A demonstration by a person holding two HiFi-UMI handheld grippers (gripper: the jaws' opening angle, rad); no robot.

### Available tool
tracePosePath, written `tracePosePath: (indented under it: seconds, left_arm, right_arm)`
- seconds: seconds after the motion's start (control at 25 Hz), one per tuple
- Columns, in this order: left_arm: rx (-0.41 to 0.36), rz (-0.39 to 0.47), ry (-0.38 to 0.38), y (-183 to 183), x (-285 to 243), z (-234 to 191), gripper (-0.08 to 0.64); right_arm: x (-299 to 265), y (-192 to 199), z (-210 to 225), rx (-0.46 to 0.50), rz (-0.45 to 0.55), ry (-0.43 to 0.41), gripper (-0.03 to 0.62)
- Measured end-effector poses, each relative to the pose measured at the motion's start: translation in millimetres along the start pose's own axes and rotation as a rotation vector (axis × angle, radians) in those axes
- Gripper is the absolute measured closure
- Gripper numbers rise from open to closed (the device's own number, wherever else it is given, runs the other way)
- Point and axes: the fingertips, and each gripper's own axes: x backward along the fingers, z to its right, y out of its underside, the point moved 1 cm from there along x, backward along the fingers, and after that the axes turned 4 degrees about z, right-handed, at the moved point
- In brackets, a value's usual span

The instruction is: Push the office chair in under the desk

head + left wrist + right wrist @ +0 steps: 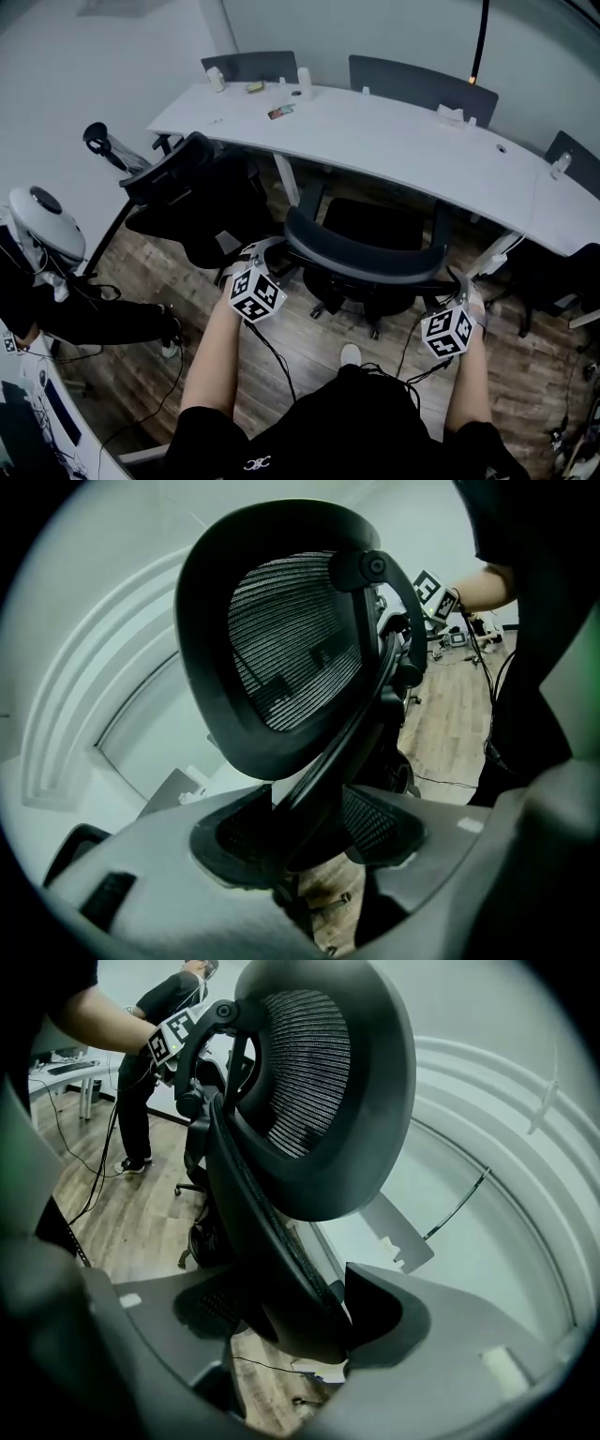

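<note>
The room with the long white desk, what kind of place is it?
Most likely an office or meeting room: a long curved white desk, a black mesh office chair pulled out in front of it, and a second chair beside that one.

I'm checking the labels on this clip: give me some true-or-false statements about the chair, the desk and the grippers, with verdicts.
1. The left gripper and the right gripper both have their jaws closed on the office chair backrest. True.
2. The desk top is black. False: it is white.
3. The office chair is fully under the desk. False: its backrest and base stand in front of the desk edge.
4. A second black chair stands at its left. True.
5. The floor looks like wood planks. True.
</note>
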Motion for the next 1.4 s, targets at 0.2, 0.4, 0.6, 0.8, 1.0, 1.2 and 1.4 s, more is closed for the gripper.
tracePosePath:
  seconds: [0.2, 0.4, 0.6, 0.8, 1.0, 1.2, 1.4]
  left_arm:
    - [-0.017, 0.007, 0.031, -6, -37, -28, 0.330]
    - [-0.026, 0.044, 0.046, -17, -74, -50, 0.330]
    - [-0.033, 0.069, 0.055, -34, -113, -70, 0.330]
    - [-0.038, 0.086, 0.067, -50, -147, -86, 0.330]
    - [-0.039, 0.110, 0.082, -64, -177, -100, 0.330]
    - [-0.046, 0.130, 0.104, -77, -204, -113, 0.330]
    - [-0.060, 0.157, 0.127, -87, -229, -130, 0.330]
  right_arm:
    - [-22, 0, 21, -0.014, -0.004, 0.032, 0.270]
    - [-46, 5, 47, -0.031, -0.034, 0.053, 0.268]
    - [-70, 14, 79, -0.037, -0.057, 0.074, 0.268]
    - [-91, 25, 110, -0.039, -0.071, 0.088, 0.270]
    - [-111, 34, 136, -0.047, -0.095, 0.103, 0.270]
    - [-125, 40, 157, -0.061, -0.116, 0.124, 0.270]
    - [-142, 44, 178, -0.073, -0.134, 0.162, 0.265]
